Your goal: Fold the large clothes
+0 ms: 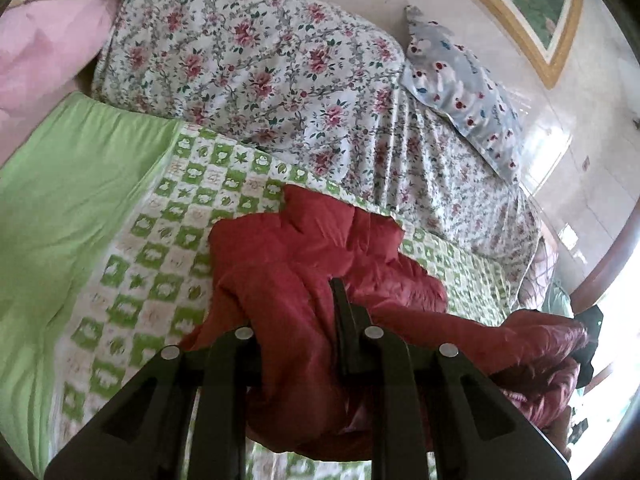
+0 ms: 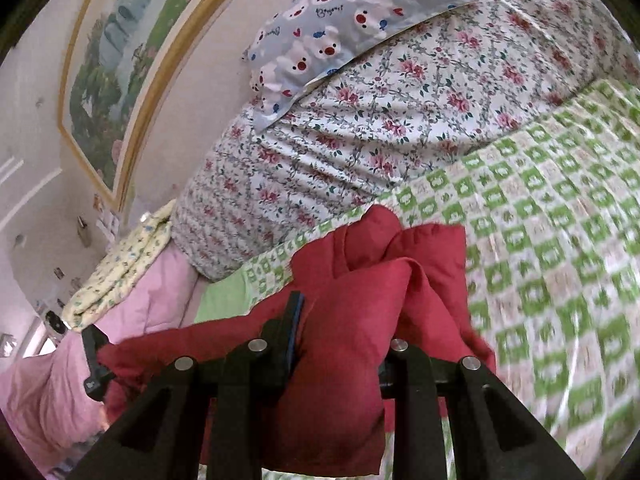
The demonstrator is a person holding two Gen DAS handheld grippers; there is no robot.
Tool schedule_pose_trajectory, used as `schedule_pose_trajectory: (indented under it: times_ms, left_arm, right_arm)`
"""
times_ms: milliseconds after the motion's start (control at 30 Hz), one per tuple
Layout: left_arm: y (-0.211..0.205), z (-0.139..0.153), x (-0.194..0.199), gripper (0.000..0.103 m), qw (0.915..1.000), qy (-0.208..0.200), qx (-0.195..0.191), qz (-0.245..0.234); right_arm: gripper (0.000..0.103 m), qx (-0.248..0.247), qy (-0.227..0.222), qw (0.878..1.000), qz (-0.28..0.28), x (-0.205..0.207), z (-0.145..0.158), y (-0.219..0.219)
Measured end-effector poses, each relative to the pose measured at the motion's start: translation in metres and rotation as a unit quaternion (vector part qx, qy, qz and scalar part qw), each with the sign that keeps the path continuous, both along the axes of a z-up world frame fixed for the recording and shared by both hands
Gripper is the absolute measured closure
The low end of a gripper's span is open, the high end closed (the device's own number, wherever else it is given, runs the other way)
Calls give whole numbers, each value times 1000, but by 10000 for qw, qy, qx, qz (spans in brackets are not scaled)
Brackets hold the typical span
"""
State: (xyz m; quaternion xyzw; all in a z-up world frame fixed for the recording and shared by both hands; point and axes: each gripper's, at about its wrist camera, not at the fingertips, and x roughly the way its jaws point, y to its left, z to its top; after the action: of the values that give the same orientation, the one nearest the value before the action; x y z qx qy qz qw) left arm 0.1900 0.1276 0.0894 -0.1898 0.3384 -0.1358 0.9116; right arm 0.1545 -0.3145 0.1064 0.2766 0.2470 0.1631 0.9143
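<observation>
The bed was covered with a green and white checked blanket. A plain green sheet lay to the left of it in the left camera's view. Farther back sat a big lump of flowery bedding, and a blue pillow with little bears leaned on it. Pink bedding was piled at the far left. A picture in a gold frame hung on the pale wall behind the bed.

A big red coat was bunched up over the checked blanket, near the cameras. The left claw was closed tight on a fold of the coat, and the red cloth hung down between its black fingers.

In the right camera's view the right claw was also closed on the red coat, and the cloth puffed up between its fingers. The coat stretched from one claw to the other. The left claw showed at the far left of this view, pinching the coat's other end.
</observation>
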Motion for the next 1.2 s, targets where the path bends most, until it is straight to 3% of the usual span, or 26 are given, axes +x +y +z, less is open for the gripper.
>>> schedule_pose_trajectory:
  times_ms: [233,533,767,867,967,1200]
  left_arm:
    - [-1,-15,71,85,9993,294,-25,222]
    - [-4,-66,148,85,9944,907,130,518]
    - [-12,-102,189,82,9928,1084,125,495]
    - [-13,-116,201,81,9924,1139,122,458]
    - [-6,-118,204,80,9922,1176,-122,403]
    - [5,-86,173,68,9946,914,-87,474]
  right_arm:
    - [79,131,286,9987,-396,71,-18,-15]
    - [78,373,740,9928,-869,143,-62,-27]
    - [75,454,912,9883,-1134,178,-95,-33]
    - [74,428,963,9870,-1217,189,-110,-31]
    - [74,401,989,9865,-1246,198,-117,-33]
    - [75,169,984,9859,-1342,206,-117,-27]
